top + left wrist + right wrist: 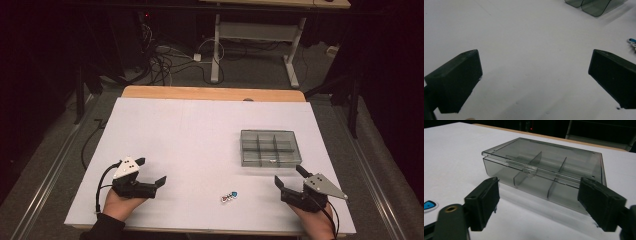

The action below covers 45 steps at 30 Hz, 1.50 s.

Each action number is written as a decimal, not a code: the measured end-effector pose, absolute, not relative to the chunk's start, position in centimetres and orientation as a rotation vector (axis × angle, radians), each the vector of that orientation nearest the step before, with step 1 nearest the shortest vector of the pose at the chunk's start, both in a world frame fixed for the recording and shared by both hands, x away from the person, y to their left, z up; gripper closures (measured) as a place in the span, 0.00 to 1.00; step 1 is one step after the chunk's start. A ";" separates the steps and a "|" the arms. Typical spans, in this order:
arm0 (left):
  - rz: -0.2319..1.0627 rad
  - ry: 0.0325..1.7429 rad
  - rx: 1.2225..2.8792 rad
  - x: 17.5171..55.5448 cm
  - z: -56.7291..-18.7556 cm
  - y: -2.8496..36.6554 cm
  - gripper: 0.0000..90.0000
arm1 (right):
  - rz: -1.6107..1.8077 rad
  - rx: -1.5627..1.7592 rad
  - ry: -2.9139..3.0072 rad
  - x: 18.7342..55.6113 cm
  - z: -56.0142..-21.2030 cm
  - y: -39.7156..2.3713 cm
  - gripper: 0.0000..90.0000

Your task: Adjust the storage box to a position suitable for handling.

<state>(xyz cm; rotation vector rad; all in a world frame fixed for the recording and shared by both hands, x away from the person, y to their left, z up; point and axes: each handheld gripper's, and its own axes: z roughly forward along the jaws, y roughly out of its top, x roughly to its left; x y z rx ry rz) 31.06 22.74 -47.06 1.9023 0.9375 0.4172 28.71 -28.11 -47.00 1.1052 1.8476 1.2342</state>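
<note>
The smoky box (270,148) sits lid-down on the white table (175,135), right of centre, latch side facing the right gripper (289,176). That gripper's jaws stand apart just short of the box, nothing between them. A small blue-tipped item (229,196) lies near the front edge. The left gripper (150,171) rests on the table at the left, jaws wide apart and empty.

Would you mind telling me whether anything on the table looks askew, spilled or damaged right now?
Nothing stands out. The smoky compartment box sits flat on the white table with its lid shut and no crack that I can see. The small blue-and-white item lies alone near the front edge, too small to judge in detail.
</note>
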 end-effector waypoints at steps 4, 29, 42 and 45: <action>0.415 0.937 1.901 31.0 -47.1 22.8 0.00 | 1.234 1.133 1.848 28.9 -47.1 -28.8 0.31; 0.420 0.951 1.911 31.2 -47.3 22.5 0.00 | 1.238 1.255 1.824 29.1 -47.1 -32.7 0.90; 0.408 0.964 1.908 31.3 -47.5 22.7 0.00 | 1.218 1.248 1.822 29.1 -46.4 -33.0 1.00; 0.406 0.970 1.892 31.3 -47.5 22.7 0.00 | 1.205 1.251 1.822 29.3 -46.0 -33.0 1.00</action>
